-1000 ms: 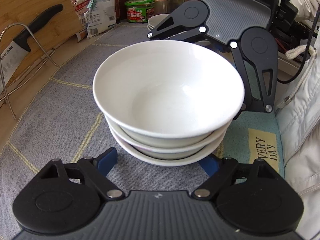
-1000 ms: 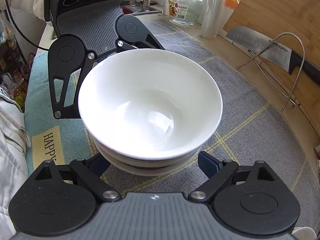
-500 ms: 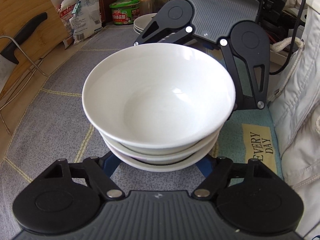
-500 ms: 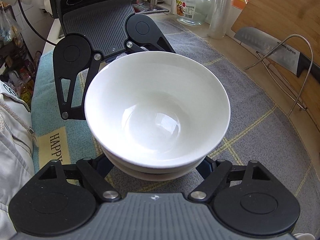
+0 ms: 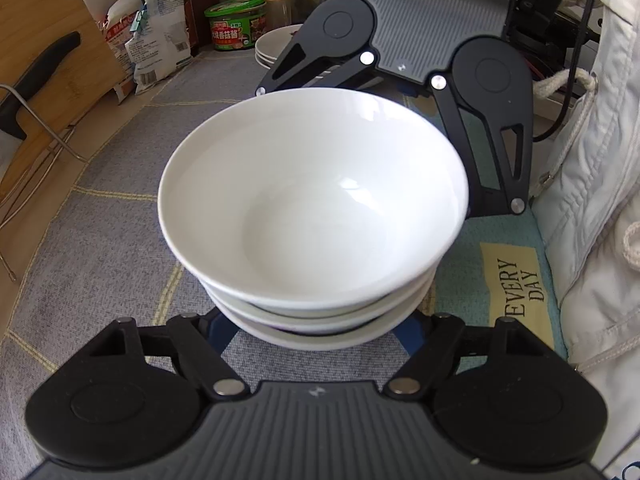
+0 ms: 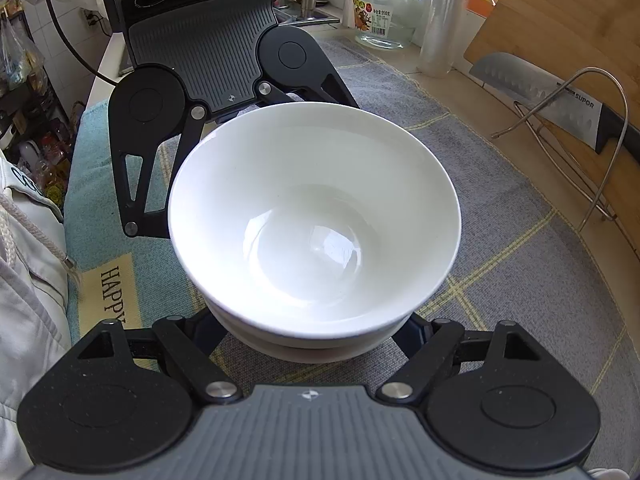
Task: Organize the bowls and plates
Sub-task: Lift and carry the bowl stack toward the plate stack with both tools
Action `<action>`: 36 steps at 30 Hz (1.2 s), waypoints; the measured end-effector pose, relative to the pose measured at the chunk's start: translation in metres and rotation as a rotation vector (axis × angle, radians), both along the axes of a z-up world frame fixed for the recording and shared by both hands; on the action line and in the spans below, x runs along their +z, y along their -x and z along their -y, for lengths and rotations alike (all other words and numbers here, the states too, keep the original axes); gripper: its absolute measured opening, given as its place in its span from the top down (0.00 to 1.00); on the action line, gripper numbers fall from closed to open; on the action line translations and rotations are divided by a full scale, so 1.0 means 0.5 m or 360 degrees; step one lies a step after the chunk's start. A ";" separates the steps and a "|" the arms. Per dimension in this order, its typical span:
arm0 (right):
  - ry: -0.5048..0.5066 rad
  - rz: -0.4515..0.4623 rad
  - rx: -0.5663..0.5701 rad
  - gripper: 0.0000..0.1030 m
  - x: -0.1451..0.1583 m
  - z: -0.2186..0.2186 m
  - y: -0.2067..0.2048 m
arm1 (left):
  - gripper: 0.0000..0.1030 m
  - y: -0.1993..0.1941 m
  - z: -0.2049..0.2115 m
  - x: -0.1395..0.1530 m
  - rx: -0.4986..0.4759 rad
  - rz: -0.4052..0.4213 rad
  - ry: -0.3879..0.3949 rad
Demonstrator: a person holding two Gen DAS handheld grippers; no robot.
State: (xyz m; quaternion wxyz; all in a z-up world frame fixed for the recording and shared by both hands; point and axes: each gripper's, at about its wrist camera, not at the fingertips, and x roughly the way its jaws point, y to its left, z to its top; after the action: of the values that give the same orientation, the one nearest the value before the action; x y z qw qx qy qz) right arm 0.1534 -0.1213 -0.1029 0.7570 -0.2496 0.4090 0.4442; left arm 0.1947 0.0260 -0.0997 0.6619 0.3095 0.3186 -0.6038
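A stack of white bowls (image 5: 316,216) stands on a grey checked mat (image 5: 100,240) on the counter, with three bowls nested one inside another as far as the left wrist view shows. The left gripper (image 5: 316,326) sits at the near side of the stack, its blue fingers (image 5: 218,326) passing under the rim of the lowest bowl on either side; its jaws have just been closing, with the stack between them, and the pads appear to press on the lowest bowl, though the contact itself is hidden beneath the rims. The right gripper (image 6: 316,332) faces it from the opposite side and is clamped on the base of the same stack. Behind the stack, a pile of white plates (image 5: 276,46) rests near a green-lidded jar (image 5: 236,24). A knife (image 6: 560,100) lies on a wire rack (image 6: 592,140) against a wooden board (image 6: 560,20). A pale jacket (image 5: 592,200) lies along the mat's edge.
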 end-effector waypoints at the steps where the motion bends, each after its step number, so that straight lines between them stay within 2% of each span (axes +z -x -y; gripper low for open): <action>1: 0.0003 0.0001 0.0001 0.15 0.000 -0.001 0.000 | 0.24 0.001 0.000 0.000 0.0002 0.0001 0.0001; 10: 0.0026 0.0011 -0.0031 0.15 0.004 -0.007 0.005 | 0.24 0.010 -0.001 0.002 0.0004 0.0050 -0.0002; 20: 0.0017 0.0048 -0.0049 0.15 0.045 0.027 0.035 | 0.24 0.031 0.018 0.030 -0.0003 0.0084 -0.0003; 26: 0.0018 0.0070 -0.0027 0.15 0.068 0.089 0.057 | 0.24 0.039 0.074 0.044 0.0015 0.0081 -0.0010; 36: 0.0025 0.0106 -0.0080 0.15 0.106 0.238 0.066 | 0.24 0.059 0.230 0.083 -0.0040 0.0135 0.0033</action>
State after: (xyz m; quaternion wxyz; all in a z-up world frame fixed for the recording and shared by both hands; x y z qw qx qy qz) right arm 0.1202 -0.2406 -0.0500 0.7792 -0.2599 0.3932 0.4132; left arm 0.1653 -0.0891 -0.0583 0.6703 0.3320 0.2799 -0.6017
